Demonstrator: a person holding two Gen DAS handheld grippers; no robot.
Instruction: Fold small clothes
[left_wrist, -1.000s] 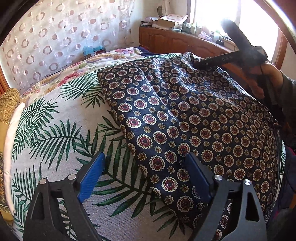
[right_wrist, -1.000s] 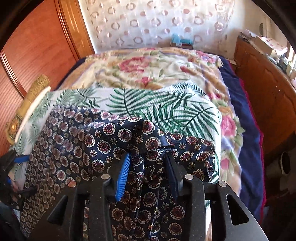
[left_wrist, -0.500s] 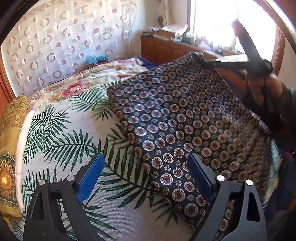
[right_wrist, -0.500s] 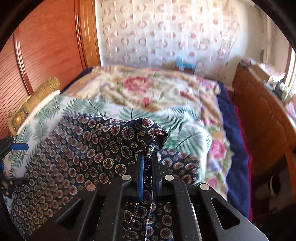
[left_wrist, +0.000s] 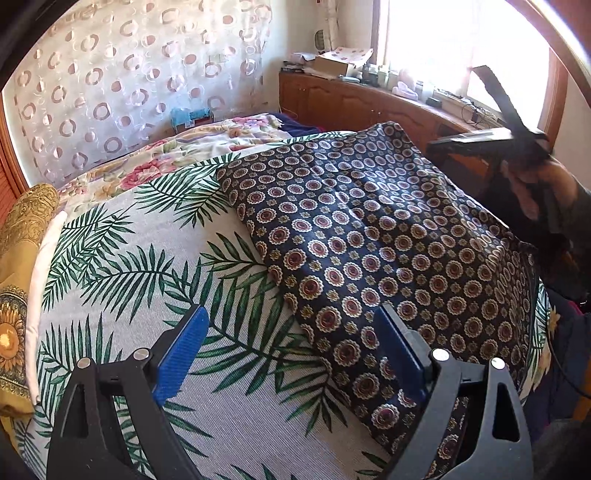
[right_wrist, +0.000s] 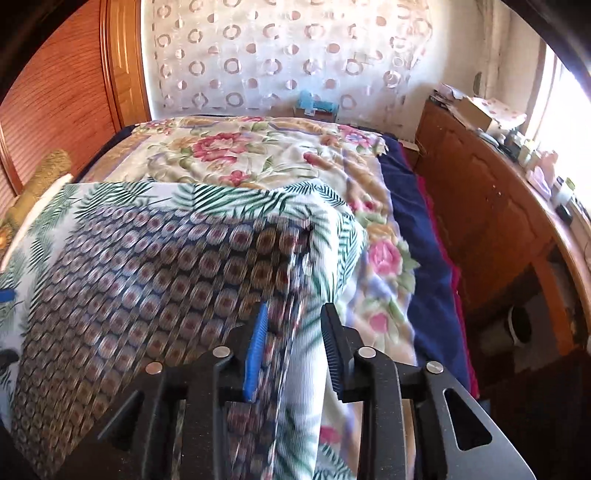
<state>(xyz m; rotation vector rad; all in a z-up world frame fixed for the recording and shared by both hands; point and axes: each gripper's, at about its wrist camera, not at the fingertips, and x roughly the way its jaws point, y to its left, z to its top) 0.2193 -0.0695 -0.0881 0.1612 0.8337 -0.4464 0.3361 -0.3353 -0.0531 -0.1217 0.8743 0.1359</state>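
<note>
Closest to us, our left gripper (left_wrist: 291, 354), black with blue finger pads (left_wrist: 181, 354), hangs with its jaws spread wide and nothing between them. Its left pad sits over the white cloth printed with green palm fronds (left_wrist: 147, 273); its right pad lies over the near edge of the navy garment patterned with red and cream medallions (left_wrist: 369, 236).

In the right wrist view, our right gripper (right_wrist: 293, 347) has its jaws parted, with a gap on both sides of the fabric that passes between them. Whether the pads touch that fabric we cannot tell, because the garment (right_wrist: 155, 280) is blurred there. The garment's right edge runs between the fingers, alongside a raised fold of the palm-frond cloth (right_wrist: 325, 236).

The garment lies spread on the palm-frond cloth on the bed, a broad sloping panel from the near right towards the far middle. In the left wrist view the right gripper (left_wrist: 436, 146) appears just off the garment's far right corner, held by our right hand (left_wrist: 539, 188).

Beyond the palm-frond cloth lies a cream bedspread with pink flowers (right_wrist: 251, 155), and a dark blue blanket (right_wrist: 424, 251) runs along its right side. At the left edge rests a yellow sunflower-print cushion (left_wrist: 18, 258). Farther back hang a sheer white curtain with ring shapes (right_wrist: 280, 55) and a wooden cabinet (right_wrist: 491, 221) below the bright window (left_wrist: 461, 37).
</note>
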